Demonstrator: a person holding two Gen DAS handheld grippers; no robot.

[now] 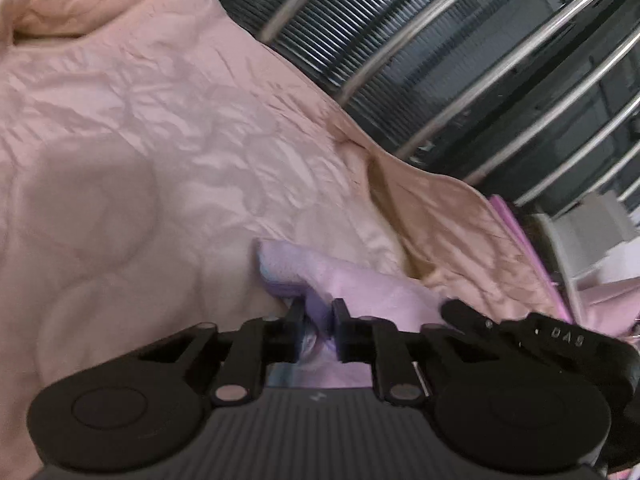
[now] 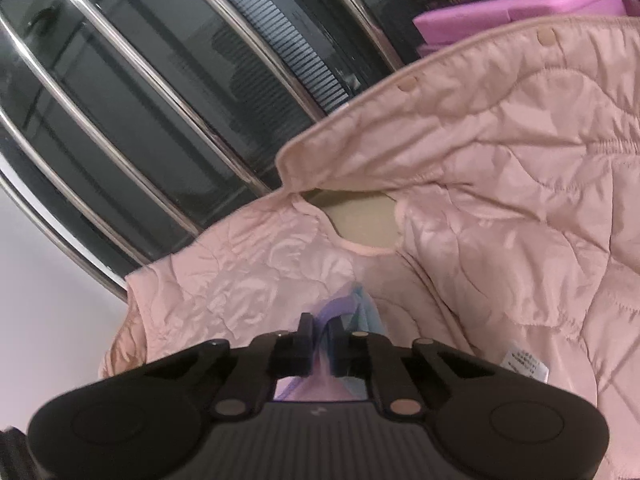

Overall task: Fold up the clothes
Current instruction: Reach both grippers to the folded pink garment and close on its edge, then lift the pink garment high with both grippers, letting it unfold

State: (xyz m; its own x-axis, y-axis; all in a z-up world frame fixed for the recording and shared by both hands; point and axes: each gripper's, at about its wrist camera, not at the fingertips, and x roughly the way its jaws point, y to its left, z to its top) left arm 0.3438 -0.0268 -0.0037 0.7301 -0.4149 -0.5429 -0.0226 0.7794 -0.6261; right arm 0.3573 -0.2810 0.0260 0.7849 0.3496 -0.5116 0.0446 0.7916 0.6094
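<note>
Left gripper point(image 1: 318, 320) pinched nearly closed on a fold of the lilac cloth point(image 1: 360, 288); fabric bunches between the pads. Right gripper point(image 2: 322, 334) likewise clamped on a lilac-and-pale-blue edge of the same cloth point(image 2: 348, 308), as far as I can tell, though no single view shows both grips together. Cloth lies on top of the pink quilted jacket point(image 2: 500, 184), which is spread below and beyond both grippers, open, with snaps point(image 2: 408, 85) along one edge and a care label point(image 2: 526, 364) showing on the lining. Railing point(image 1: 480, 80) with metal bars runs behind; a folded purple piece point(image 2: 520, 12) sits far off past the jacket. Handling, by judgement: cloth looks thin, light, limp, fleecy rather than slick; it will sag between the two grips and needs tension across the edge to keep a straight fold line. Best hold is at the corners or hem, not mid-panel. Jacket is puffier, with a shiny shell, likely slippery; cloth may slide over it. Risk: a pad catching jacket shell along with the cloth and dragging both. Lift clear before folding.
</note>
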